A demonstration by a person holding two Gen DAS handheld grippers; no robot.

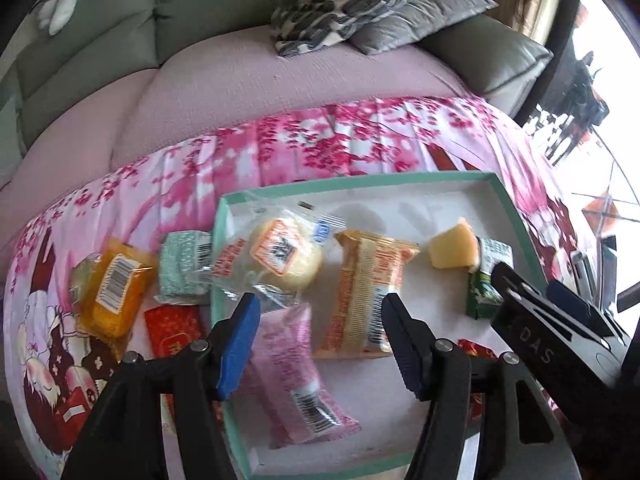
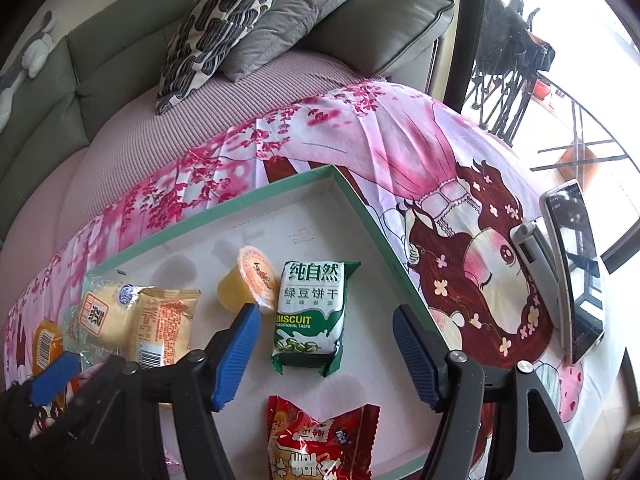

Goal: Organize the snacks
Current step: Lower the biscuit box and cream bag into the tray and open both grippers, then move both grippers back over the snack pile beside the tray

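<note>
A shallow white tray with a green rim [image 1: 360,182] [image 2: 224,202] lies on a pink cloth. In it are a pink packet [image 1: 292,372], an orange-yellow packet [image 1: 364,292] [image 2: 164,320], a clear-wrapped round bun [image 1: 286,252] [image 2: 102,314], a yellow jelly cup [image 1: 452,248] [image 2: 248,280], a green biscuit pack [image 2: 310,316] [image 1: 486,280] and a red packet [image 2: 320,440]. My left gripper [image 1: 320,344] is open and empty above the pink packet. My right gripper [image 2: 326,356] is open and empty just above the biscuit pack; it also shows in the left wrist view [image 1: 536,304].
Left of the tray on the cloth lie an orange packet [image 1: 116,284], a pale green packet [image 1: 182,268] and a red packet [image 1: 176,330]. A phone on a stand [image 2: 576,268] is to the right. A sofa with cushions [image 2: 248,20] is behind.
</note>
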